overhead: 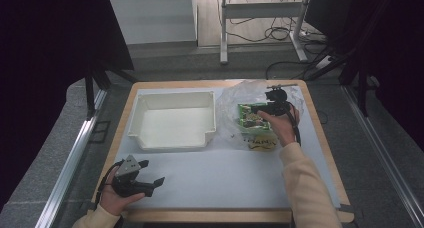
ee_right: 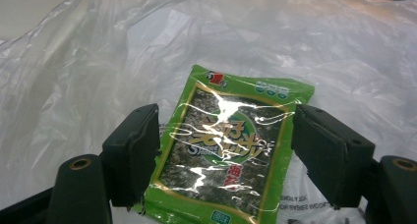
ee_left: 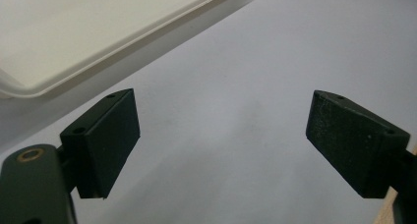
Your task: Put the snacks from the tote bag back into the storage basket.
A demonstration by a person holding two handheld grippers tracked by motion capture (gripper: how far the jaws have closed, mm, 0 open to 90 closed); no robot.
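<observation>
A green seaweed snack packet [ee_right: 246, 96] lies flat on a crumpled clear plastic bag [ee_right: 98, 62] at the table's back right. My right gripper [ee_right: 226, 155] hovers over it, open, with one jaw on each side of the packet [overhead: 248, 119]. The left jaw sits close to the packet's edge and the right jaw stands apart from it. In the high view the right gripper [overhead: 261, 110] points left across the bag [overhead: 240, 95]. My left gripper [overhead: 154, 171] rests at the table's front left, open, with nothing between its jaws [ee_left: 221, 145].
A white plastic bin [overhead: 172, 94] stands at the back left of the white table cover [overhead: 225, 178]; its rim [ee_left: 74, 32] shows ahead of the left gripper. Something with yellow print [overhead: 261, 141] lies at the bag's near edge. Table legs and cables lie beyond the table.
</observation>
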